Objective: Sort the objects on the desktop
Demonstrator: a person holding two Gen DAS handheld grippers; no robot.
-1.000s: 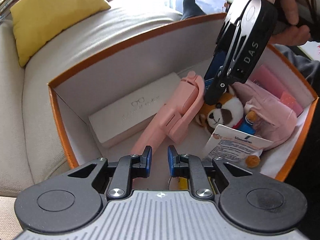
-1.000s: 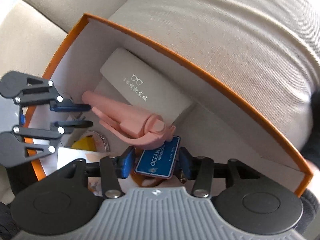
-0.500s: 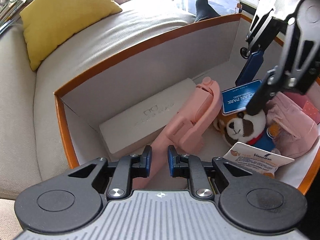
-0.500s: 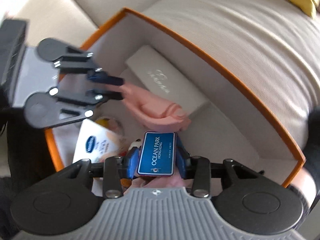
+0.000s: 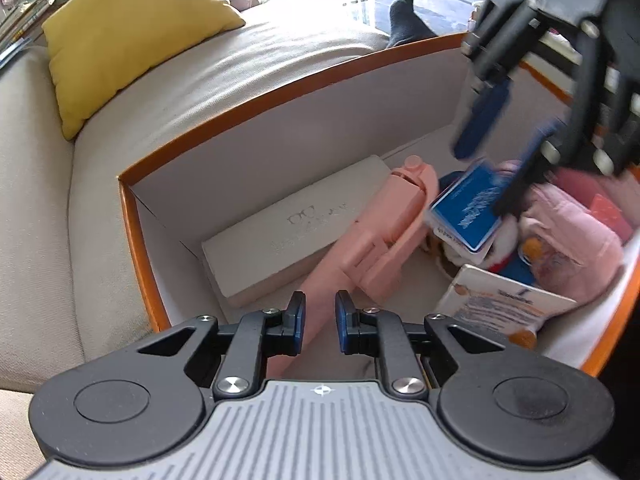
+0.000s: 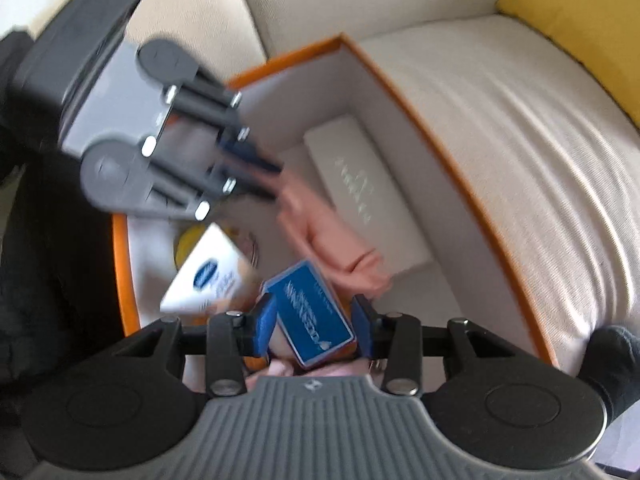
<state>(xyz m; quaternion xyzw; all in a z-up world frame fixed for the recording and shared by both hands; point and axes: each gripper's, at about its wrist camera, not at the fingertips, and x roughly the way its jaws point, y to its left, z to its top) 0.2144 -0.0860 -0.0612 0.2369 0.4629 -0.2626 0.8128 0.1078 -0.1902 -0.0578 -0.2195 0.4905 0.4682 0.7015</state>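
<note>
The blue card (image 6: 314, 314) lies tilted on the toys in the orange box (image 5: 256, 98) on the sofa (image 5: 240, 64), between the opening jaws of the right gripper (image 6: 314, 320), whose pads no longer press it. The left gripper (image 5: 320, 314) hangs nearly closed, grasping nothing, above the pink holder (image 5: 380, 240). With the case (image 5: 288, 228), tube (image 5: 504, 304) and plush already inside, sorting looks nearly done.

From above the near end of the orange box (image 5: 132, 216), the left wrist camera looks steeply down along it towards the sofa (image 5: 248, 68); the right wrist camera hangs close over the opposite end, facing back, so both views share the box's inside and the yellow cushion (image 6: 580, 12)
</note>
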